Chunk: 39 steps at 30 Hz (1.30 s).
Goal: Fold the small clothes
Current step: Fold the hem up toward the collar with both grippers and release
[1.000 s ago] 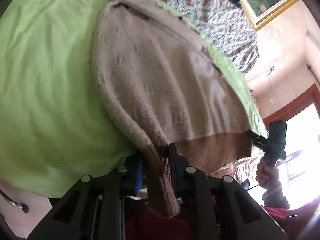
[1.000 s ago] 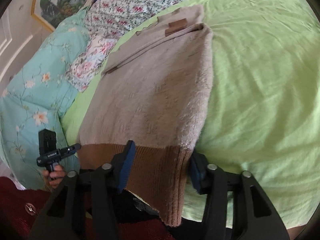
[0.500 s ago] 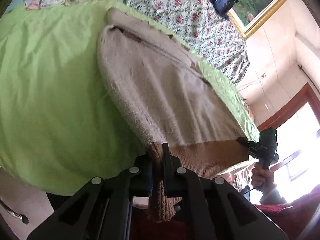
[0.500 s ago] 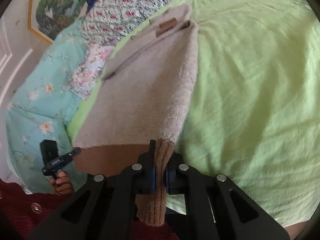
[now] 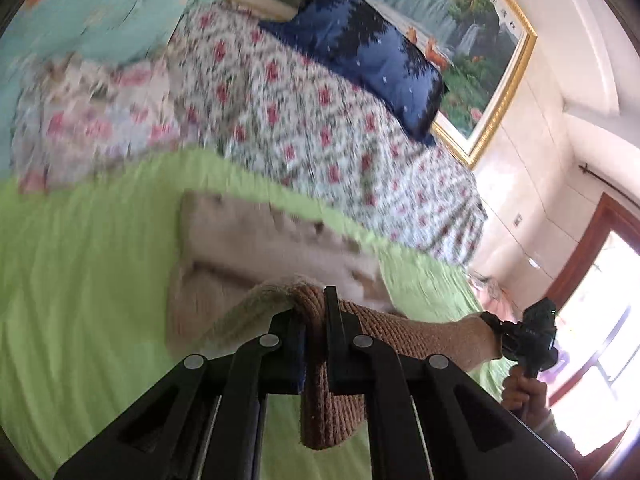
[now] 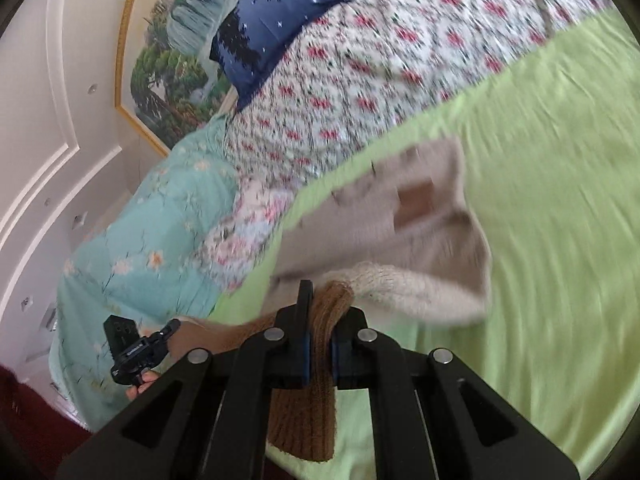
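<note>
A beige knit sweater (image 5: 256,248) with a brown ribbed hem lies on a green bedsheet (image 5: 80,280). My left gripper (image 5: 314,320) is shut on one corner of the brown hem (image 5: 332,408) and holds it lifted above the bed. My right gripper (image 6: 320,328) is shut on the other corner of the hem (image 6: 308,420), also lifted. The hem stretches between the two grippers. The sweater's far part with its collar (image 6: 416,200) rests on the sheet. The right gripper also shows in the left wrist view (image 5: 528,336), the left gripper in the right wrist view (image 6: 136,352).
A floral quilt (image 5: 304,120) and a dark blue pillow (image 5: 372,60) lie beyond the sweater. A turquoise flowered cover (image 6: 132,264) lies at one side. A framed landscape painting (image 5: 472,40) hangs on the wall. A bright doorway (image 5: 600,320) stands at the right.
Both grippers have lifted the hem and carried it forward over the sweater toward the collar. The views have tilted up, showing the quilt, pillow and painting.
</note>
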### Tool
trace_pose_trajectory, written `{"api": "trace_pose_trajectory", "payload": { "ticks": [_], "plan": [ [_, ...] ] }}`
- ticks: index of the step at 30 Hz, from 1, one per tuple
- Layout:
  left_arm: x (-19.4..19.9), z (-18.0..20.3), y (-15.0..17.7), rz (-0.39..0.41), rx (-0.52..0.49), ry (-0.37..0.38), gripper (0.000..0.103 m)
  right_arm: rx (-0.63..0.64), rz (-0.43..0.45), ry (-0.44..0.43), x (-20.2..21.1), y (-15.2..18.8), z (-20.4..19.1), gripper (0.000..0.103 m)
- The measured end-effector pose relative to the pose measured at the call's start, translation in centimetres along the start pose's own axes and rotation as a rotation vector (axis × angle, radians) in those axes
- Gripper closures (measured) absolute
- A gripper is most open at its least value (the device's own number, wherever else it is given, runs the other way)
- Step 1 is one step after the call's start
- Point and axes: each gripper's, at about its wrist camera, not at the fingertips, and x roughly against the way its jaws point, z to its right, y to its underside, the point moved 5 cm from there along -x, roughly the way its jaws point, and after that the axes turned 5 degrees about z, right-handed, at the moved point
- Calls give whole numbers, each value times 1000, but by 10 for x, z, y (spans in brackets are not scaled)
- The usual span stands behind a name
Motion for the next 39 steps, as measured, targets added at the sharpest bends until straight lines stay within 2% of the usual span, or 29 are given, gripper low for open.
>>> {"api": "trace_pose_trajectory", "payload": {
  "ticks": [2, 5, 10, 17, 26, 28, 30, 34, 35, 37, 39],
  "plan": [
    [-24, -6, -18, 10, -4, -17, 98, -7, 15, 28, -26, -24, 9, 95],
    [-81, -19, -44, 3, -4, -57, 98, -16, 22, 97, -67, -58, 26, 95],
    [-154, -47, -62, -47, 14, -129, 98, -18, -11, 185, -132, -93, 56, 95],
    [-218, -86, -54, -121, 43, -190, 98, -29, -84, 275, -198, -98, 96, 95],
    [-264, -129, -26, -231, 101, -253, 95, -41, -150, 338, -233, -79, 132, 92],
    [-261, -129, -20, -249, 123, -240, 95, -58, -152, 335, -232, -79, 134, 92],
    [-247, -117, -12, -246, 117, -195, 92, -79, -125, 313, -222, -80, 129, 89],
    [-228, -78, 20, -284, 70, -109, 82, -17, -19, 317, -182, -78, 98, 58],
    [-227, -68, 29, -301, 63, -85, 82, -3, -19, 279, -177, -68, 86, 57],
    [-234, -45, 53, -363, 52, -17, 82, 41, -88, 194, -185, -41, 63, 57],
    [-246, -29, 70, -417, 7, -9, 82, 155, -226, 154, -206, -2, 40, 57]
  ]
}}
